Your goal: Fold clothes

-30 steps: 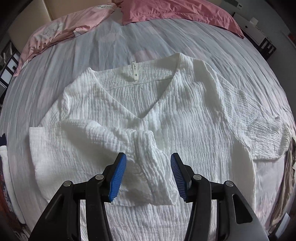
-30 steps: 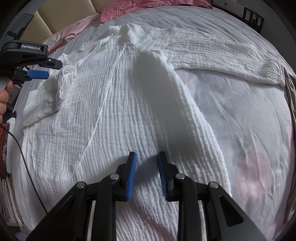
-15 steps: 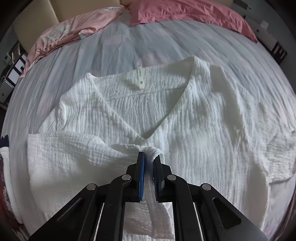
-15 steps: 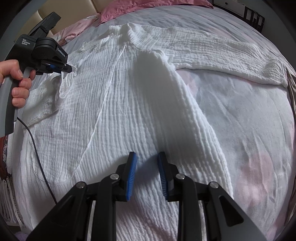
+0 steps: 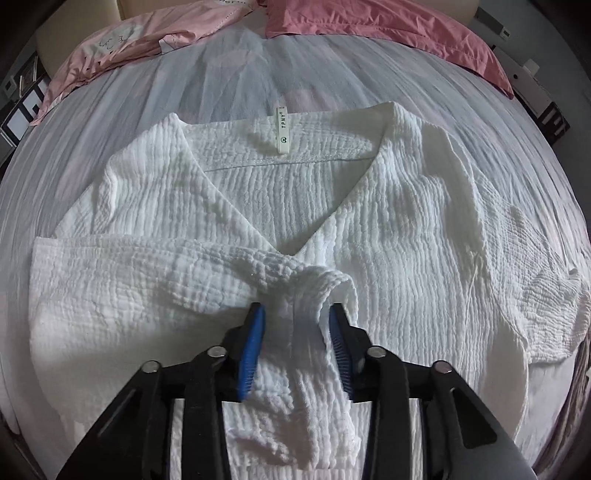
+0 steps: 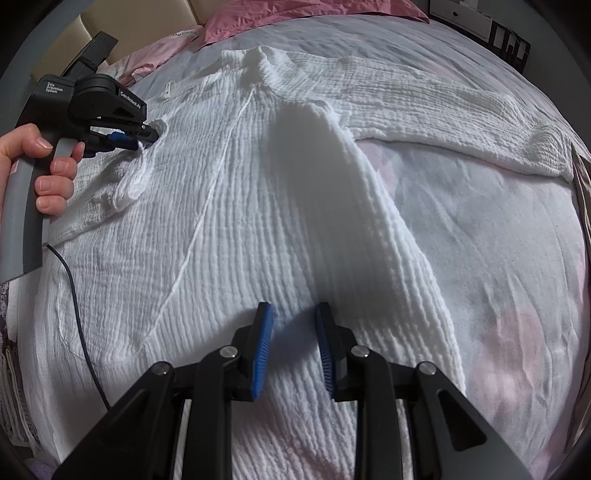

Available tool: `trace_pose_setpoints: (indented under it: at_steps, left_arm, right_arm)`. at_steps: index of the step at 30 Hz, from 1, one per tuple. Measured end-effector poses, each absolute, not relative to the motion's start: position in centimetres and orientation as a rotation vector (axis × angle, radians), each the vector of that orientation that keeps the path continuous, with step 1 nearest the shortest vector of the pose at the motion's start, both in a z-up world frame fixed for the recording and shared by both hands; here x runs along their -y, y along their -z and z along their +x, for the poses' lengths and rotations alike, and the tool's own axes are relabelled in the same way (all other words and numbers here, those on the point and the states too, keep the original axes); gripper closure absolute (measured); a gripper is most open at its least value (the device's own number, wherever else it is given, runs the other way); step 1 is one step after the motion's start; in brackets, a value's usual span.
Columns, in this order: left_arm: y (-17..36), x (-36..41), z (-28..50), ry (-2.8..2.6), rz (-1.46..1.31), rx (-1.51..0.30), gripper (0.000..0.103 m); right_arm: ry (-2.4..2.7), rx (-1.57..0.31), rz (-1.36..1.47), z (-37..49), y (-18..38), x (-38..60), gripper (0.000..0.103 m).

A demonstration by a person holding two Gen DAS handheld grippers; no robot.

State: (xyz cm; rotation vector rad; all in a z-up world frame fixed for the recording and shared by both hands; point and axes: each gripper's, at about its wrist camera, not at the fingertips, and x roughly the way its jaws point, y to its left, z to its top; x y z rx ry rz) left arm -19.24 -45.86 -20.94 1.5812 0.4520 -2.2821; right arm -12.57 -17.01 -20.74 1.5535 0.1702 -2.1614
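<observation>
A white crinkled V-neck blouse (image 5: 388,229) lies face up on the bed, collar label away from me. Its left sleeve (image 5: 147,273) is folded across the chest. My left gripper (image 5: 297,314) is open, its blue pads on either side of the sleeve cuff (image 5: 306,291), which rests loose between them. It also shows in the right wrist view (image 6: 144,136), at the sleeve end. My right gripper (image 6: 291,314) is partly open and empty, low over the blouse body (image 6: 258,229). The right sleeve (image 6: 443,110) lies stretched out to the side.
The blouse lies on a pale grey-white bedsheet (image 5: 258,74). Pink pillows (image 5: 369,22) and a pink cloth (image 5: 122,40) lie at the head of the bed. Dark shelving (image 5: 550,114) stands beyond the right edge. A hand and cable (image 6: 77,295) are at the left.
My left gripper closed on the sleeve cuff half a second ago and has now opened, leaving the cuff on the chest. My right gripper has stayed in place.
</observation>
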Motion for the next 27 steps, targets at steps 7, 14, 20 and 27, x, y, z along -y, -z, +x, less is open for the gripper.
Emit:
trace_pose_setpoints:
  at_steps: [7,14,20,27]
  left_arm:
    - [15.1,48.3,-10.9,2.335,1.460,-0.379,0.052]
    - [14.8,55.6,-2.8,2.154,1.339,-0.329,0.052]
    - [19.4,58.1,0.4,2.069,1.333,-0.414,0.052]
    - [24.4,60.3,1.1,1.903,1.363,-0.571,0.052]
  right_arm:
    - [2.160,-0.127,1.571,-12.4,20.7,16.8,0.078]
    - [2.169,-0.114,1.594,-12.0,20.4,16.5,0.078]
    - [2.192,-0.156,1.589,-11.3,20.2,16.8,0.078]
    - [2.196,-0.174,1.583,-10.4,20.0,16.8,0.078]
